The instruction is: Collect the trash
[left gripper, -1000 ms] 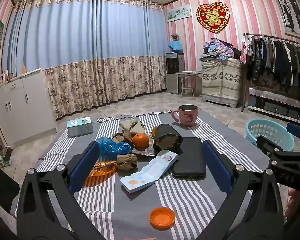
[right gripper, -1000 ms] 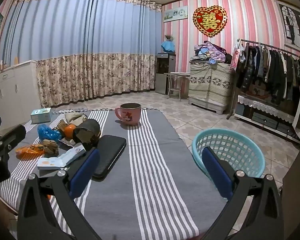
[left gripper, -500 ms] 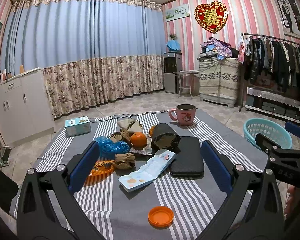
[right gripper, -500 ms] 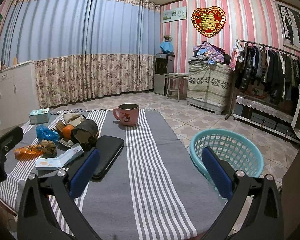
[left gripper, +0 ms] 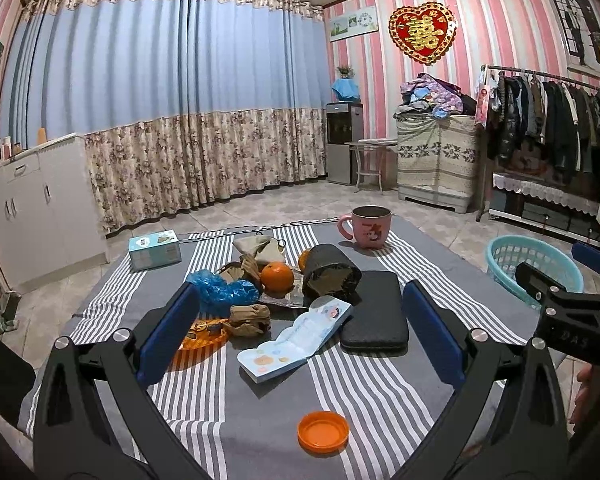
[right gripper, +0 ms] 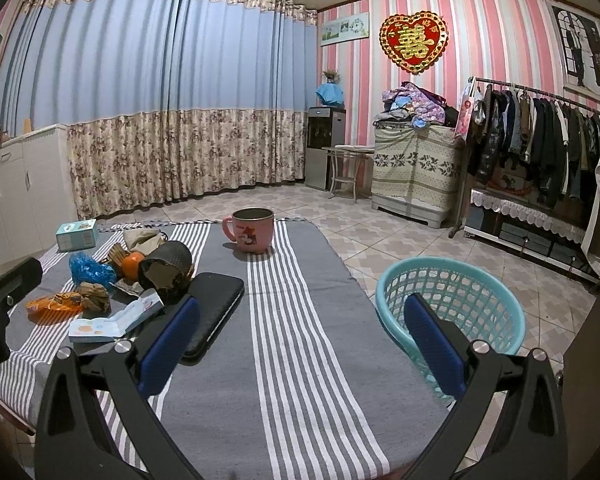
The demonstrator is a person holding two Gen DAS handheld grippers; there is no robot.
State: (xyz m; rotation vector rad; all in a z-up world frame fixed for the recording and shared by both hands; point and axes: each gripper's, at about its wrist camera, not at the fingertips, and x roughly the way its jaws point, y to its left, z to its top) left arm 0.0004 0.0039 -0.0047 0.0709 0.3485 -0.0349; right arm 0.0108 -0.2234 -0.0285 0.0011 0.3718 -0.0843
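Note:
Trash lies on the grey striped table (left gripper: pixel 380 396): an orange lid (left gripper: pixel 323 433), a pale blue leaflet (left gripper: pixel 296 338), a brown crumpled wad (left gripper: pixel 249 319), an orange wrapper (left gripper: pixel 202 334) and a blue plastic bag (left gripper: pixel 224 290). A teal basket (right gripper: pixel 452 304) stands off the table's right side. My left gripper (left gripper: pixel 300 332) is open and empty, above the near table edge, behind the lid. My right gripper (right gripper: pixel 300 340) is open and empty over the table's bare right half, beside the basket.
A pink mug (left gripper: pixel 367 226) stands at the far edge. A black case (left gripper: pixel 376 312), a dark roll (left gripper: pixel 330 274), oranges (left gripper: pixel 277 276) and a teal box (left gripper: pixel 155 249) sit mid-table. A clothes rack (right gripper: pixel 540 136) is right, white cabinets (left gripper: pixel 28 208) left.
Both grippers have drifted slightly; the table items sit a touch further left in each view. Nothing was gripped or released.

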